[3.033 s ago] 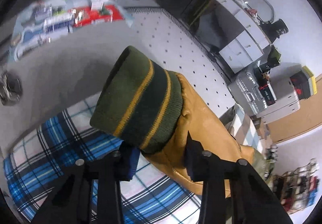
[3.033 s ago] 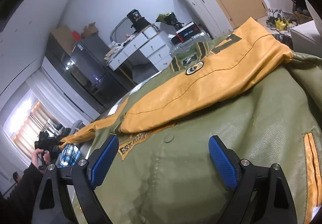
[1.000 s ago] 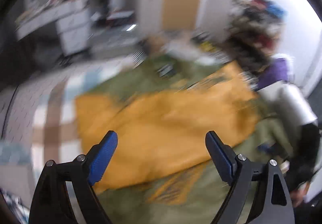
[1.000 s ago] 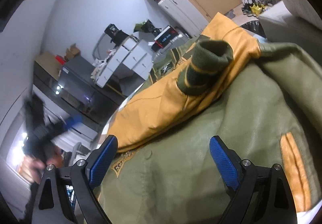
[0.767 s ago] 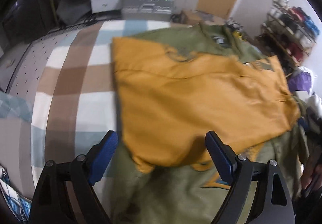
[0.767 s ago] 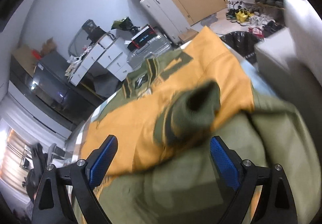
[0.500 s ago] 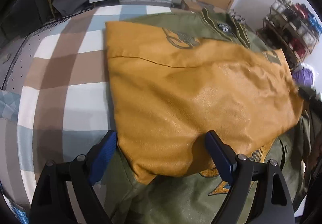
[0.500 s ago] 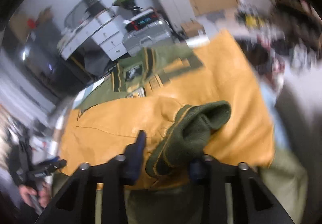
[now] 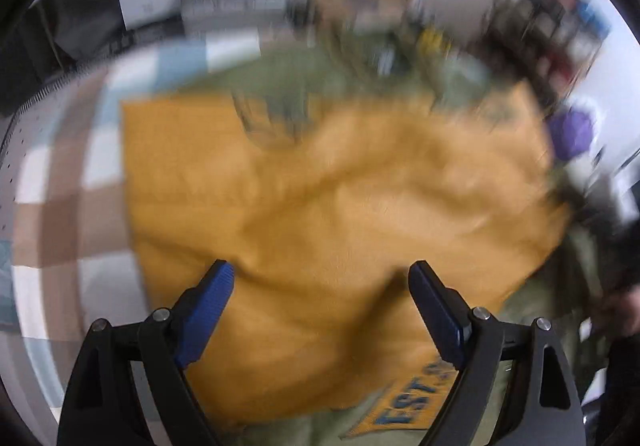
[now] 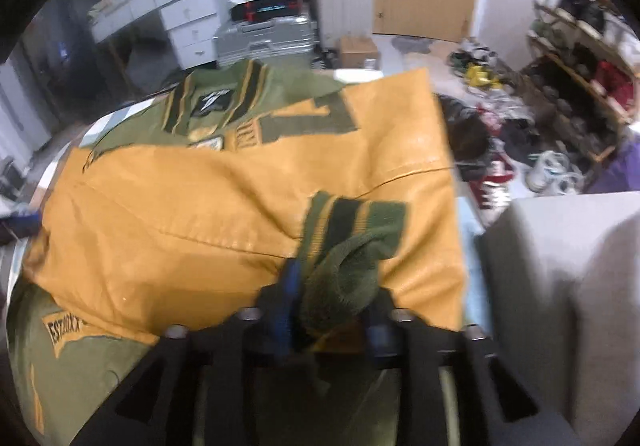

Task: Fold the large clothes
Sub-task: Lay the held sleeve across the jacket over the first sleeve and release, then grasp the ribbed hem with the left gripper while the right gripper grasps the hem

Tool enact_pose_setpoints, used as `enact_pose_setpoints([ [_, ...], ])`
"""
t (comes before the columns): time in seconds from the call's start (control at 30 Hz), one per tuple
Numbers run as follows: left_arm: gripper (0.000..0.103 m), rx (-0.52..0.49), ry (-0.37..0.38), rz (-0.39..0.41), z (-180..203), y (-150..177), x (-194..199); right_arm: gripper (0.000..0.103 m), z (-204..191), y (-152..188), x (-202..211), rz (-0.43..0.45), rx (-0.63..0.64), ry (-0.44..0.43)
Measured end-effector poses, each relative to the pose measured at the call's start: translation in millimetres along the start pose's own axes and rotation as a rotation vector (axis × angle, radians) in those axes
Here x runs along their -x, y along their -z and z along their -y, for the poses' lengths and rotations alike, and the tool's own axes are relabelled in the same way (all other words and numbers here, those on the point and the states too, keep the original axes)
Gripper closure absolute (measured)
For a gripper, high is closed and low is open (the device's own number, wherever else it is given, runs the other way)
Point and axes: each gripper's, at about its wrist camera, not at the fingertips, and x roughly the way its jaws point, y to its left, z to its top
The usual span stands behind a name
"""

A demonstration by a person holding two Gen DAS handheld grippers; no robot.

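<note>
Right tongs (image 10: 328,310) clamped on knit cuff (image 10: 348,258) of mustard sleeve (image 10: 224,205), jaws just eased wider. Left tongs (image 9: 320,302) apart, over the sleeve. Olive jacket (image 10: 100,362) lies spread on checked surface (image 9: 60,205), sleeves folded across it.

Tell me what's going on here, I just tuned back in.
A person with two handheld grippers is folding an olive and mustard varsity jacket on a checked cloth. Both mustard sleeves are folded across the front. The right gripper pinches the knit cuff of the upper sleeve, its jaws having just moved. The left gripper hangs open over a sleeve, gripping nothing.
</note>
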Motion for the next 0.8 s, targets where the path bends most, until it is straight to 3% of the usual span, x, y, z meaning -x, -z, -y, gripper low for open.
enact_pose_setpoints([
  [0.07,0.012,-0.058,-0.019,0.041,7,4,-6,0.053,-2,-6,19,0.053,-0.006,0.023],
  [0.17,0.011,-0.064,-0.022,0.041,8,6,-9,0.04,-24,-29,64,0.238,0.011,0.01],
  [0.23,0.011,-0.053,-0.012,0.03,5,5,-9,0.017,-49,-44,76,0.316,0.04,-0.08],
  [0.27,0.011,-0.045,-0.01,0.024,5,4,-10,0.016,-63,-48,74,0.316,0.066,-0.127],
  [0.33,0.01,-0.041,-0.024,0.02,6,3,-11,0.017,-106,-62,42,0.228,0.146,-0.234],
  [0.4,0.01,-0.04,-0.036,0.029,7,6,-9,0.02,-144,-64,0,0.115,0.206,-0.254],
  [0.5,0.007,-0.058,-0.047,0.047,5,10,-7,0.028,-186,-54,-77,-0.07,0.319,-0.119],
  [0.53,0.005,-0.086,-0.066,0.046,5,12,-8,0.026,-187,-48,-99,-0.143,0.351,-0.088],
  [0.57,0.002,-0.102,-0.081,0.058,6,13,-10,0.026,-185,-45,-94,-0.096,0.333,-0.111],
  [0.6,0.002,-0.104,-0.088,0.063,6,13,-10,0.026,-184,-46,-97,-0.131,0.338,-0.103],
  [0.67,0.002,-0.075,-0.093,0.059,5,13,-7,0.041,-175,-50,-92,-0.149,0.339,-0.092],
  [0.8,0.002,-0.055,-0.089,0.061,2,14,-7,0.041,-123,-57,-65,-0.042,0.271,0.031],
])
